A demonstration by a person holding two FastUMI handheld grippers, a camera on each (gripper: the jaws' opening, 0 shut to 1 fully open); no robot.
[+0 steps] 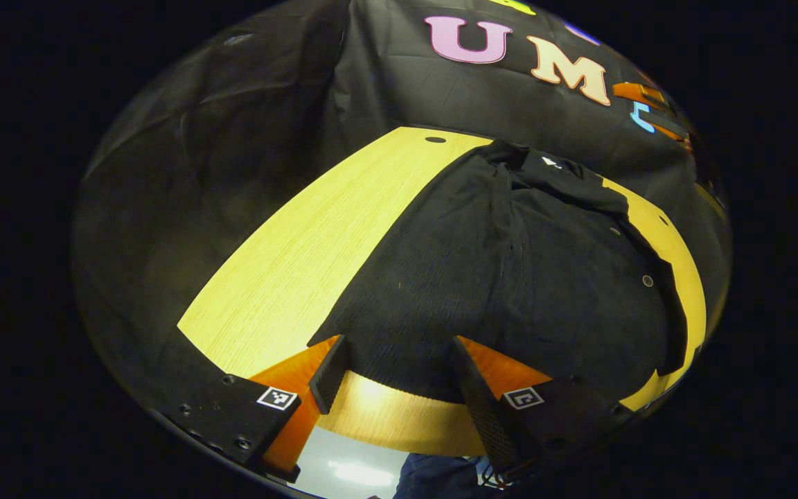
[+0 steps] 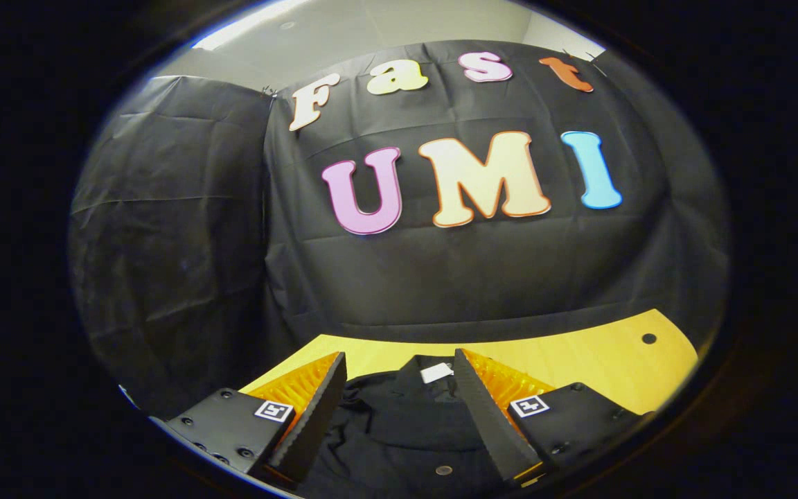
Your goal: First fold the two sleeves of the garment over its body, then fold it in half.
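Two grippers, jaws spread: left gripper (image 1: 399,378) hovers above garment (image 1: 510,277) hem on table (image 1: 288,263); right gripper (image 2: 399,402) frames collar between fingers.

Left gripper view sits above the near edge of the counter (image 1: 288,263), tilted down, looking along the black garment (image 1: 510,277) toward the far wall. Right gripper view rides low and close over the garment's collar end (image 2: 433,374), facing level at that wall. Both views share garment, counter and wall.
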